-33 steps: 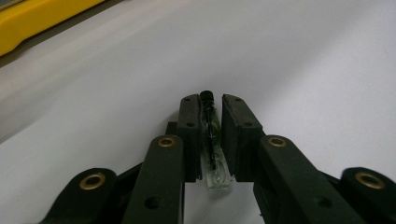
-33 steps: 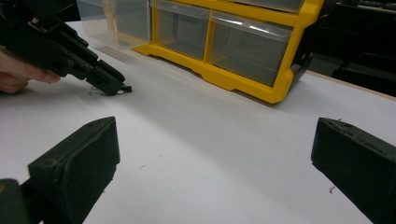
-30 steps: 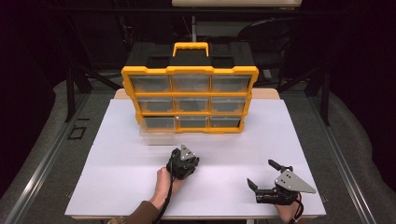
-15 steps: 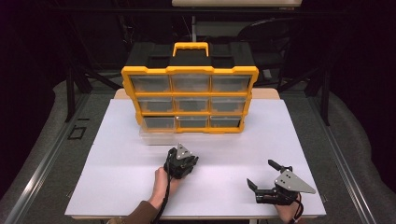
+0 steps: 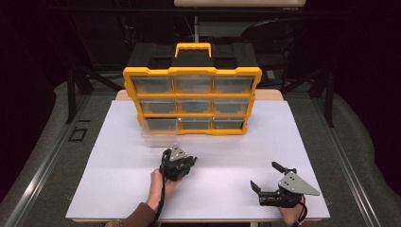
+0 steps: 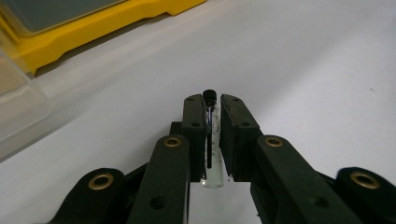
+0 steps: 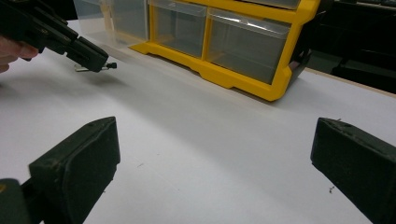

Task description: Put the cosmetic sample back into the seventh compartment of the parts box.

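A small clear glass vial [image 6: 212, 140] with a black cap is pinched between the jaws of my left gripper [image 6: 213, 112], cap pointing away from the hand. In the high view my left gripper [image 5: 189, 161] hovers low over the white table, in front of the yellow drawer organizer [image 5: 191, 101]. From the right gripper view, the left gripper [image 7: 100, 63] holds the vial [image 7: 111, 66] level just above the tabletop. My right gripper [image 5: 264, 176] rests near the table's front right, its jaws spread wide with nothing between them [image 7: 215, 158].
A clear plastic drawer [image 5: 158, 138] stands pulled out on the table in front of the organizer's bottom left slot. The organizer has a black top with a yellow handle [image 5: 193, 47]. White tabletop [image 5: 283, 132] stretches between the grippers and the organizer.
My left gripper has drifted slightly to the left with the vial still in it. The right gripper has stayed in place.
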### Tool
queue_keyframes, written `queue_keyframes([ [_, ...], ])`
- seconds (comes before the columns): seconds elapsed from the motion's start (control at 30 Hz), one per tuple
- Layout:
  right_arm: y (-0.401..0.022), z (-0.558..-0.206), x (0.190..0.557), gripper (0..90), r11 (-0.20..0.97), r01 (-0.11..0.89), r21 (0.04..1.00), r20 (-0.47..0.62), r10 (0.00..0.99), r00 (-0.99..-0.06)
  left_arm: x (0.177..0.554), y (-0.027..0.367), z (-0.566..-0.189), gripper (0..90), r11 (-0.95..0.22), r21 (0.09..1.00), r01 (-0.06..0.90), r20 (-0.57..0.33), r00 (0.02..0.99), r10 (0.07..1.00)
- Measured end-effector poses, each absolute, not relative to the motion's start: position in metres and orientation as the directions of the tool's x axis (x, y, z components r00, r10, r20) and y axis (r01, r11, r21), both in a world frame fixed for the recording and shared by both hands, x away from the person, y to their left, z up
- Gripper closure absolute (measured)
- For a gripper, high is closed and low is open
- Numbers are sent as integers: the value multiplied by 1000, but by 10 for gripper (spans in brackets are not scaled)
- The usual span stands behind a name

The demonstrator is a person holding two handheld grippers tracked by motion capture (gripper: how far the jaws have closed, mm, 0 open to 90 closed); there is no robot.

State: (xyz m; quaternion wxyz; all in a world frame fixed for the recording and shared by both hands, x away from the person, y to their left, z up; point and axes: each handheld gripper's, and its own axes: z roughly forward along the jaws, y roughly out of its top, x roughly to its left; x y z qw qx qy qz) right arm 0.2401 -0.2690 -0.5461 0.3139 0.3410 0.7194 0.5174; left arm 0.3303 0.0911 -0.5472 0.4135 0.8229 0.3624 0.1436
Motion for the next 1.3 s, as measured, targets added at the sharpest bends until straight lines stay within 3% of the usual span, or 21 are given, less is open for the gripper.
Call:
queue_keyframes([
  [1.3, -268, -545, 240, 9, 236, 158, 959, -105, 812, -574, 326, 115, -531, 807, -398, 812, 427, -23, 704, 709],
])
